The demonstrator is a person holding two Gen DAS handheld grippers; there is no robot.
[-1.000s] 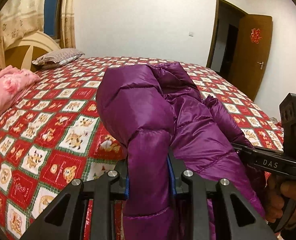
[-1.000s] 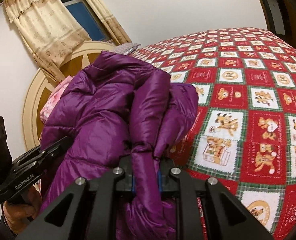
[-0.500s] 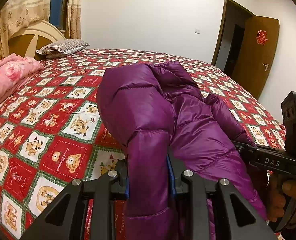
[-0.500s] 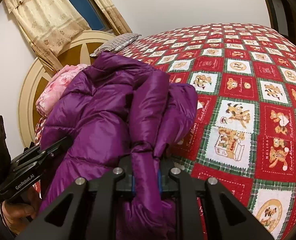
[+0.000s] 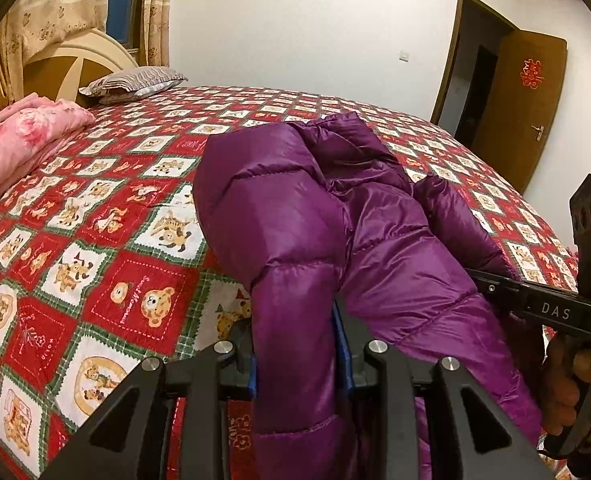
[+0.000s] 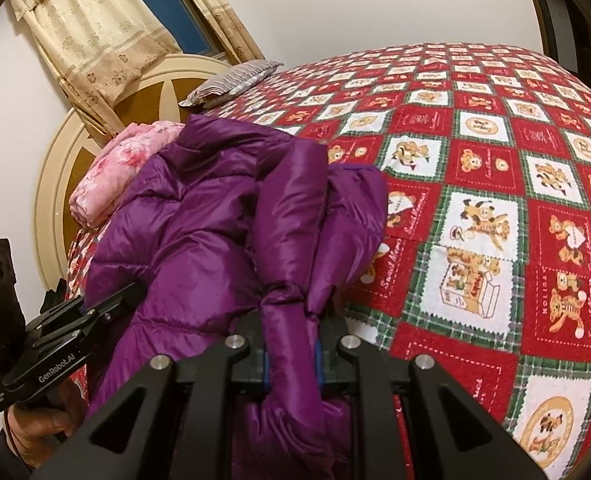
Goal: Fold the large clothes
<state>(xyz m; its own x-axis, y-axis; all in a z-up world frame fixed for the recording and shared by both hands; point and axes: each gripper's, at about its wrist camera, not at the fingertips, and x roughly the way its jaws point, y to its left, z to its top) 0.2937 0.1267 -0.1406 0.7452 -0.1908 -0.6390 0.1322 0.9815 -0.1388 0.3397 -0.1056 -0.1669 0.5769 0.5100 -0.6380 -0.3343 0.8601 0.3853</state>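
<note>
Both claws are clamped on the puffy purple quilted down jacket: left gripper and right gripper, bunched over the red cartoon-patterned bedspread near its front edge.

**Hidden and cut off**

Purple jacket bottom runs off frame edge in both views. Left gripper pad faces buried in fabric; right gripper same. Bed under jacket hidden. Door decoration too small to read.
</note>
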